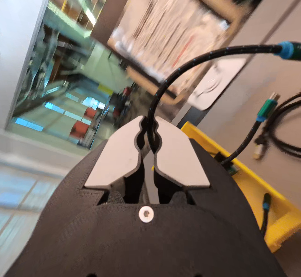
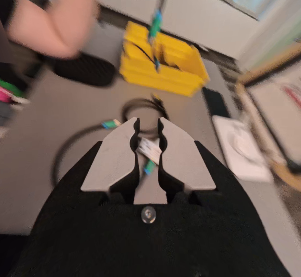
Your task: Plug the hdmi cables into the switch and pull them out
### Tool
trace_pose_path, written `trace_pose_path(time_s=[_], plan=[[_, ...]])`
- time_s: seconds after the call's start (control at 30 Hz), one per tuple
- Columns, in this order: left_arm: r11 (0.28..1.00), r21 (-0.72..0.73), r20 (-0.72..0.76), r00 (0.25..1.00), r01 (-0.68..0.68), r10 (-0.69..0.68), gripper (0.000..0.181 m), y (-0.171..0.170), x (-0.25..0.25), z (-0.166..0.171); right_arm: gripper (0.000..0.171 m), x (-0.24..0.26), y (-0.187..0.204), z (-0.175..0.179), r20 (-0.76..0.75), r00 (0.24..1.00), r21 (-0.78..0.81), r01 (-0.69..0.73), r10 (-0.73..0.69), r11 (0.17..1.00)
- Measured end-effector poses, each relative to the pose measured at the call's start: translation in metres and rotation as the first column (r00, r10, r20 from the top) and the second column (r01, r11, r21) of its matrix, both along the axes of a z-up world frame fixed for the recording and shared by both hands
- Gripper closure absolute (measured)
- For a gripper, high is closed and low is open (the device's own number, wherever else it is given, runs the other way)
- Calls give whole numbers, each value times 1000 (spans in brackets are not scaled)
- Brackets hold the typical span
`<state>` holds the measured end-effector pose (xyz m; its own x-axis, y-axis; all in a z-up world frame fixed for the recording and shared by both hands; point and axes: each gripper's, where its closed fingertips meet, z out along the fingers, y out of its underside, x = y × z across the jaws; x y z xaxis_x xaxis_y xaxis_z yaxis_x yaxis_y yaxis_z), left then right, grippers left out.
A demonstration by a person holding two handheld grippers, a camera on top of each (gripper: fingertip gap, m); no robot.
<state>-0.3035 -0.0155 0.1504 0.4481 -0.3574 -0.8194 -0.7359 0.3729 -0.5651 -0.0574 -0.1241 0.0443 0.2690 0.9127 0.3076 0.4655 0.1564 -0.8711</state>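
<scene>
A: We've got the left gripper (image 1: 149, 123) clamped on a black braided HDMI cable (image 1: 187, 66), and the cable arcs from the fingertips up to its blue-and-green plug (image 1: 288, 50) at the right edge of the left wrist view.

B: So we're pinching the cord, not the plug body. By our reckoning that plug is out of the switch and being carried clear. The thing to do well here is keep the cord slack enough that it doesn't whip, and keep it away from the other leads.

A: Agreed. The yellow switch holder (image 1: 244, 176) sits at lower right of that view, and another braided cable (image 1: 241, 148) still runs down into it, its green plug (image 1: 266, 107) standing free above.

B: Over to the right wrist view, and it's badly blurred. The right gripper (image 2: 148, 120) shows a narrow gap between its jaws and we see nothing gripped in it.

A: Below it on the table (image 2: 81, 114) lies a green-ended plug with a white tag (image 2: 150, 150), framed between the fingers but apparently beneath them, not touching as far as we can tell.

B: The yellow holder (image 2: 162, 76) is at upper centre there, with a green plug (image 2: 155, 27) hanging above it. A person's arm (image 2: 53, 24) fills the upper left.

A: If the right gripper goes for that tagged plug, we'd take it by the green body, squarely.
</scene>
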Motion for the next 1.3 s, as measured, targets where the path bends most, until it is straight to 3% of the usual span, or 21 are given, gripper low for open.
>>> trace_pose_path(time_s=[0.07,0.17,0.27,0.33,0.47,0.5,0.53,0.6,0.67,0.7,0.77,0.9,0.97,1.03,1.13,1.3], plan=[[985,-8,-36,984,174,-174,175,-20,41,-9,145,-33,-19,7,-129,977,-98,-181,168,979],[926,-54,-109,920,374,-377,175,-46,93,-32,132,-60,-38,8,-234,927,-233,-345,292,909],[896,-107,-160,882,431,-443,175,-54,123,-53,122,-73,-49,3,-301,889,-329,-436,344,838],[887,-133,-192,866,443,-462,175,-54,134,-67,122,-79,-45,-8,-270,908,-398,-407,319,822],[882,-180,-203,860,436,-467,174,-45,143,-84,140,-87,-33,-40,-135,952,-474,-305,274,826],[877,-193,-201,858,439,-473,173,-44,144,-87,161,-89,-28,-44,-113,961,-480,-276,253,833],[873,-204,-189,858,442,-478,173,-42,146,-89,162,-90,-27,-45,-116,959,-510,-280,257,813],[901,-168,-104,901,401,-420,169,-29,148,-79,164,-94,-23,-29,-242,943,-567,-327,227,756],[964,-98,39,969,246,-243,139,2,138,-55,164,-96,-8,-9,-397,908,-585,-364,136,725],[975,-138,106,981,174,-160,137,14,130,-50,164,-95,5,3,-478,877,-599,-365,47,713],[948,-279,242,967,152,-83,136,28,119,-50,165,-86,29,29,-659,737,-629,-432,-149,646],[796,-475,498,860,375,-107,131,22,121,-49,165,-43,64,51,-808,425,-586,-505,-409,634],[693,-471,648,747,547,-149,138,8,131,-37,165,-20,76,56,-825,258,-555,-536,-503,636],[549,-447,755,627,707,-193,145,-13,145,-30,164,-7,81,58,-822,152,-527,-571,-549,630],[307,-462,841,521,832,-147,148,-35,165,-36,164,-4,82,57,-823,100,-512,-556,-559,654],[23,-500,864,500,866,-53,147,-58,196,-63,164,-11,75,65,-872,135,-478,-445,-471,757]])
